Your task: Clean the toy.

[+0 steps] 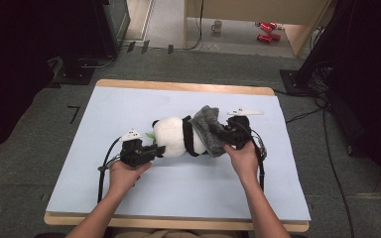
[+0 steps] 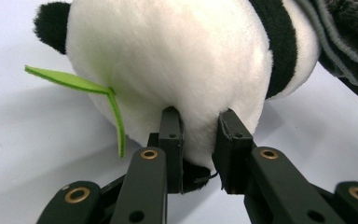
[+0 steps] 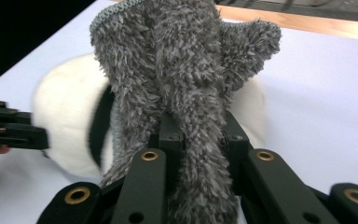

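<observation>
grey fuzzy cloth (image 3: 186,84) pinched in right gripper (image 3: 198,135), draped over plush panda (image 1: 178,136) mid-table; panda's white head clamped by left gripper (image 2: 198,135). no readable writing anywhere.

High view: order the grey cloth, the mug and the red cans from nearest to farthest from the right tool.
1. Grey cloth, clamped in the right tool, draped on the panda.
2. Mug, on the floor beyond the table.
3. Red cans, right of the mug; too close to call.

Our left gripper (image 1: 151,150) at 7 o'clock, jaws pinched and aimed toward 2 o'clock, our right gripper (image 1: 224,136) at 3 o'clock, jaws clamped, both forearms reaching up from 6 o'clock
</observation>
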`<state>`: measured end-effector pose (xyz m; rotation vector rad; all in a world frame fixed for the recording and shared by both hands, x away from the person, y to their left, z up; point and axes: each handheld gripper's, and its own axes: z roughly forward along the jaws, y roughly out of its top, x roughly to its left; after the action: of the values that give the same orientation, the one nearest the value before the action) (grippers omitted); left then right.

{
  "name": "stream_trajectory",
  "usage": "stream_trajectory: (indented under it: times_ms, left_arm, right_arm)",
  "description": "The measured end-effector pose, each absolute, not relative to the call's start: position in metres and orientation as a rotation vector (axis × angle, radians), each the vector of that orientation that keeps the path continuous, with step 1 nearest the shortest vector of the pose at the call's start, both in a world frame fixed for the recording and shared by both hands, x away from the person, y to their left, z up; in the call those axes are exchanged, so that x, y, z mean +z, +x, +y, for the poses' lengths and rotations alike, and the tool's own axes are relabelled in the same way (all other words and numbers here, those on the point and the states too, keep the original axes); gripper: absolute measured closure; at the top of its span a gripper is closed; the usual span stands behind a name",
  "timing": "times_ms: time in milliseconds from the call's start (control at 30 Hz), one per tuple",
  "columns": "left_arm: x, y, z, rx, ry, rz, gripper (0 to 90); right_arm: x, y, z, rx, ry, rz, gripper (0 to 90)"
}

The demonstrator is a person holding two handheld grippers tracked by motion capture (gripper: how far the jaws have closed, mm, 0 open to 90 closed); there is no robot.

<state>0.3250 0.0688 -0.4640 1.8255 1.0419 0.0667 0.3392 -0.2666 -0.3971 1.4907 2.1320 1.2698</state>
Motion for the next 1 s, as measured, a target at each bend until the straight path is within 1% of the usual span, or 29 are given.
stream_trajectory:
  times_ms: [167, 267, 367, 433, 533, 767, 1000]
  left_arm:
    - [-0.464, 0.328, 0.067, 0.101, 1.844, 1.033, 74.9]
    - [-0.466, 0.331, 0.068, 0.093, 1.845, 1.038, 75.0]
    - [-0.466, 0.332, 0.067, 0.095, 1.843, 1.043, 75.0]
    - [-0.466, 0.333, 0.067, 0.094, 1.840, 1.041, 74.9]
    - [-0.467, 0.334, 0.068, 0.092, 1.836, 1.043, 74.9]
    - [-0.467, 0.335, 0.068, 0.088, 1.826, 1.043, 74.7]
    - [-0.467, 0.334, 0.068, 0.085, 1.818, 1.043, 74.4]
  right_arm:
    - [-0.408, 0.341, -0.282, 1.248, 1.541, 2.090, 76.3]
    - [-0.415, 0.343, -0.293, 1.153, 1.590, 2.063, 76.4]
    - [-0.430, 0.345, -0.300, 1.166, 1.655, 2.073, 76.3]
    - [-0.434, 0.347, -0.300, 1.138, 1.663, 2.085, 76.3]
    - [-0.427, 0.346, -0.305, 1.141, 1.658, 2.071, 76.3]
    - [-0.392, 0.334, -0.312, 1.260, 1.605, 2.013, 76.3]
    - [-0.363, 0.327, -0.280, 1.384, 1.469, 2.080, 76.3]
